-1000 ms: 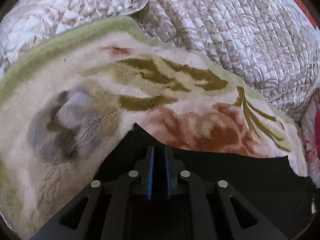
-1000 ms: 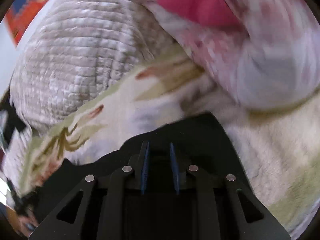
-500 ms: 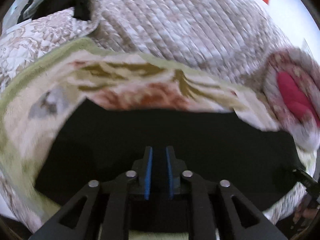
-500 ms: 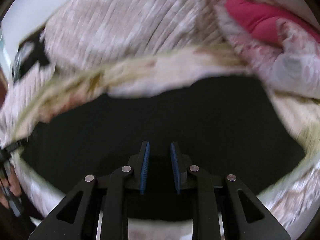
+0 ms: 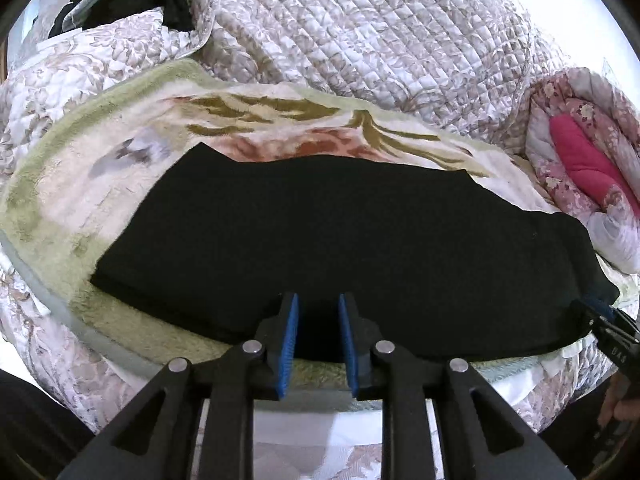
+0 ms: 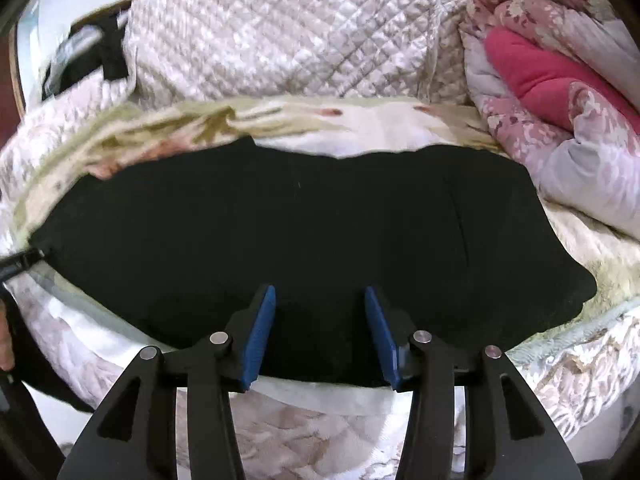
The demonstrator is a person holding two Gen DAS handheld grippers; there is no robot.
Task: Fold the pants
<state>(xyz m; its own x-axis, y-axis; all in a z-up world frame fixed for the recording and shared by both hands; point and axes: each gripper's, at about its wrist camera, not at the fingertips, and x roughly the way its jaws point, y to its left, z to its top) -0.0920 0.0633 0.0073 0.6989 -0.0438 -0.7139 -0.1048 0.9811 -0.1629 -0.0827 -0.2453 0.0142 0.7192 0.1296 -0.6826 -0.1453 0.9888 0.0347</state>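
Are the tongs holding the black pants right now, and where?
No. Both tongs are open: the left tongs and right tongs sit at the near edge of the black pants, pads apart, gripping nothing.

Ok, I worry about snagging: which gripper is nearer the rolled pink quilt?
Right. The right gripper is at the pants end beside the quilt; the left gripper is farther off.
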